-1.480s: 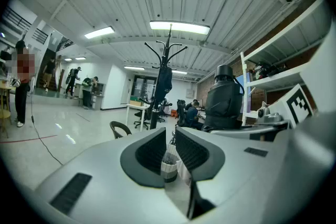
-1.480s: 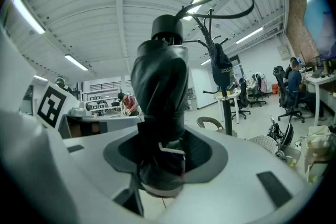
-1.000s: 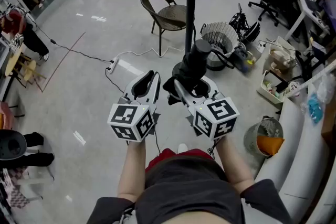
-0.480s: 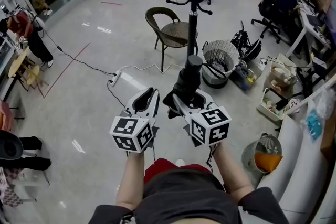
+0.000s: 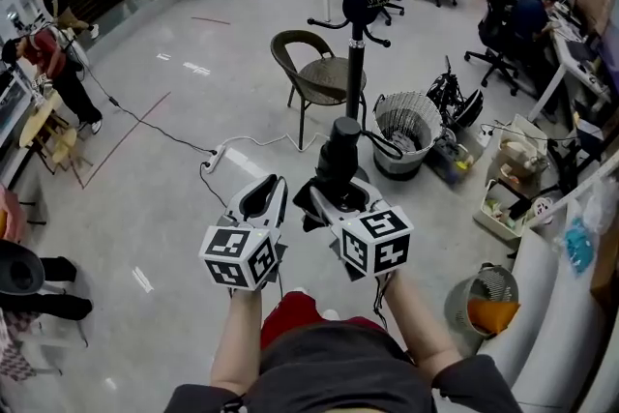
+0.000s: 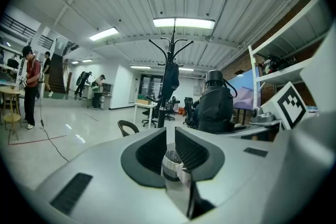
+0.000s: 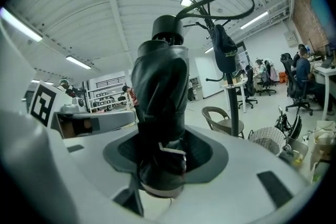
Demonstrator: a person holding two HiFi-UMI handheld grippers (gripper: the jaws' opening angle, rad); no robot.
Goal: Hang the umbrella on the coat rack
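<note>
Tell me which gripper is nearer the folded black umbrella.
Right. The right gripper is clamped on the umbrella. The left gripper sits beside it on the left, apart from it and holding nothing.

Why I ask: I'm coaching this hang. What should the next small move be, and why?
Probably carry the umbrella forward and upward toward the coat rack. The right gripper is shut on the folded umbrella, held upright, while the rack stands farther ahead across the floor. Its lower hooks look free and sit higher than the umbrella's top.
</note>
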